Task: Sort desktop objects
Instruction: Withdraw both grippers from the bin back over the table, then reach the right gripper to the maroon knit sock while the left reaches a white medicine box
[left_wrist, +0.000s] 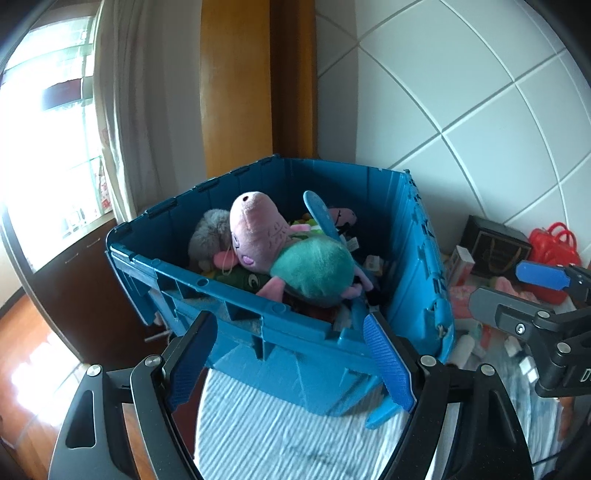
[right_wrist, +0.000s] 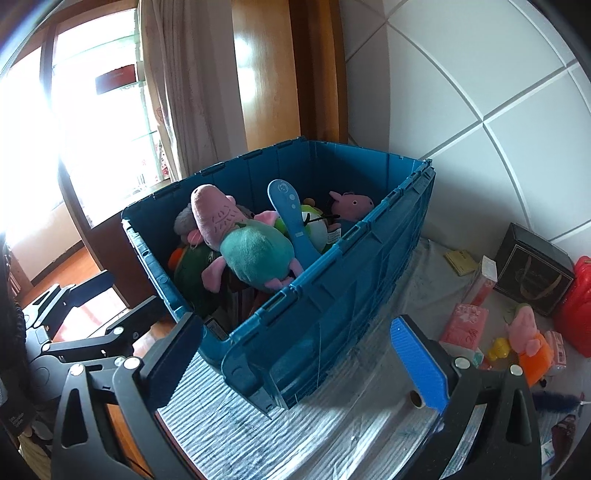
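On the left wrist cam, the left gripper (left_wrist: 291, 363) sits right in front of the blue storage crate (left_wrist: 306, 343), fingers spread wide with nothing in them, the near wall of the crate between the two blue pads. The crate stands on a striped cloth (left_wrist: 273, 432). Piled on top inside is a pink pig plush in a teal dress (left_wrist: 284, 254), with a grey fluffy toy (left_wrist: 210, 232) behind it, a green plush with a big eye (left_wrist: 245, 280) under it, and a blue paddle-shaped thing (left_wrist: 319, 216) sticking up. This view also catches the right gripper (left_wrist: 517, 288) off to the right of the crate, with a black gift bag (left_wrist: 493, 245) and a red plastic thing (left_wrist: 554, 242) beyond it by the tiled wall.

The right wrist cam shows the right gripper (right_wrist: 306, 354) also released, empty, pads wide apart, near the crate's corner. What you only get here is the unsorted stuff on the table to the right of the crate: a smaller pig plush in orange (right_wrist: 528, 332), a pink tissue pack (right_wrist: 465, 325), a little yellow toy (right_wrist: 498, 349), a yellow notepad (right_wrist: 460, 262), a tall pink-and-white box (right_wrist: 482, 278). There's also a second small pink pig (right_wrist: 349, 203) at the back of the crate, which is clearer from this side. The left gripper (right_wrist: 74, 302) shows at the left edge.

As for writing, there's print on the tissue pack and gift bag but it's too blurry to read.
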